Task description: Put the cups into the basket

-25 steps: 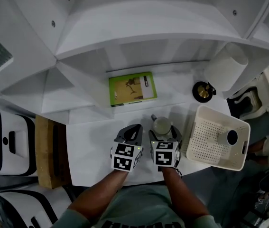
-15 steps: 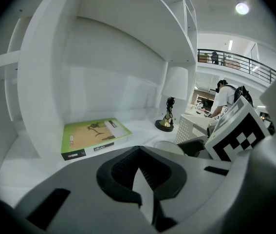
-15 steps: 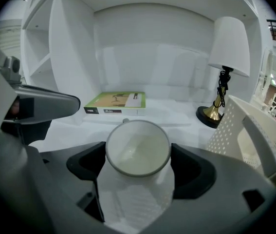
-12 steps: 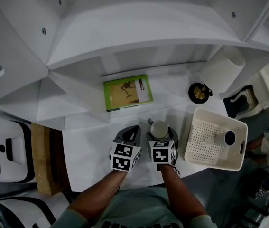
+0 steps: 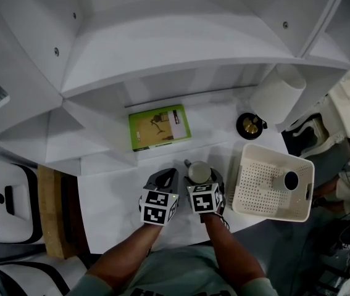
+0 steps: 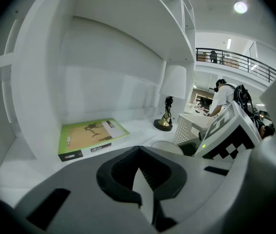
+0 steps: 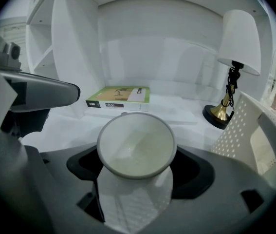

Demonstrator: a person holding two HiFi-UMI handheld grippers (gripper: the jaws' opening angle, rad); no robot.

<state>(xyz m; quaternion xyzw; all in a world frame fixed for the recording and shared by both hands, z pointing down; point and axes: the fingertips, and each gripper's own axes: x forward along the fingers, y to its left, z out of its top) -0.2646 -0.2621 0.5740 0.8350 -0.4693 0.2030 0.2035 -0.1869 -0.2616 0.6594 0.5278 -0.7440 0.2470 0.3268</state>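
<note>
– On the white tabletop (image 5: 110,196), what do we log for the right gripper (image 5: 200,179)?
– Jaws clamped on the pale flared-rim ceramic cup (image 5: 199,171), which is upright, mouth up. In the right gripper view we see its ribbed body pinched on both sides. We can't tell if its base touches the table.
– And the left gripper (image 5: 164,179)?
– Jaws together, nothing between them. The left gripper view shows the tips meeting. It sits just beside the right one, on its left.
– Where's the basket?
– We mark the white perforated plastic basket (image 5: 236,187) near the held cup, to its right and not touching it. A second pale cup (image 5: 286,180) lies on its side inside, by the far right wall, with its dark mouth facing up at us.
– Anything else we tag?
– The green-covered book (image 5: 160,127) lies flat under the white shelf unit (image 5: 181,48), behind both grippers. The table lamp (image 5: 278,96) has a white shade and a dark round base with a brass centre. It stands just behind the basket.
</note>
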